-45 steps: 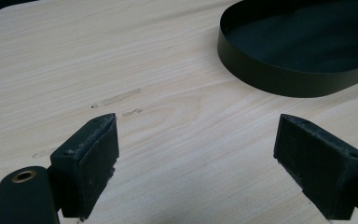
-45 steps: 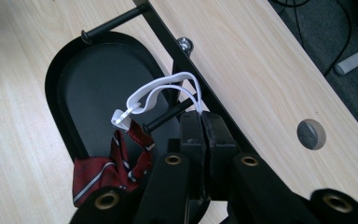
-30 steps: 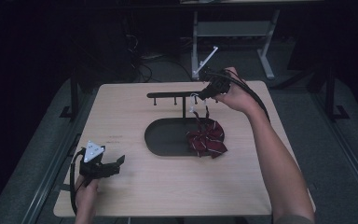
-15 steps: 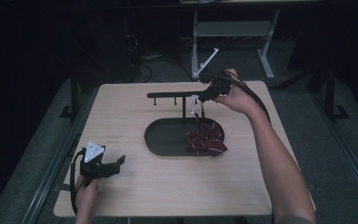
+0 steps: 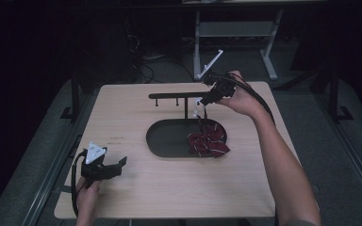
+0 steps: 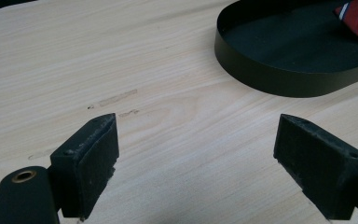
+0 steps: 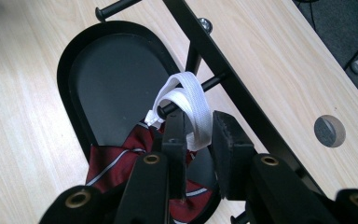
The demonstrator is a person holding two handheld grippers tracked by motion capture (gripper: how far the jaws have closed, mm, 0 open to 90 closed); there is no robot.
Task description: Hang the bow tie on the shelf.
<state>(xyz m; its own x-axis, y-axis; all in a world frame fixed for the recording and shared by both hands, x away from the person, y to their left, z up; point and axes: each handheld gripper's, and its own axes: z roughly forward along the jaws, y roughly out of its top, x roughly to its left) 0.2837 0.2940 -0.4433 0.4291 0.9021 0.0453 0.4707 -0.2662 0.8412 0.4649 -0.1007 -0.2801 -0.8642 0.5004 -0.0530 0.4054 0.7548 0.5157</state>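
Observation:
A black stand (image 5: 179, 95) rises from an oval black tray (image 5: 162, 141). A dark red striped tie (image 5: 209, 141) lies bunched in the tray's right end. Its white strap (image 7: 191, 100) is looped over a peg (image 7: 212, 83) of the stand's bar. My right gripper (image 7: 200, 126) is at that peg, and its jaws have just been opening. The strap hangs between them with a gap showing on the right side. My left gripper (image 5: 119, 165) rests at the table's front left, open, with bare wood between its jaws (image 6: 196, 144).
The tray's wall (image 6: 270, 77) stands ahead and to the right of the left gripper. The stand's bar (image 7: 233, 60) carries further pegs. A round cable hole (image 7: 330, 130) sits in the tabletop behind the stand. Dark floor and a metal frame lie beyond the table.

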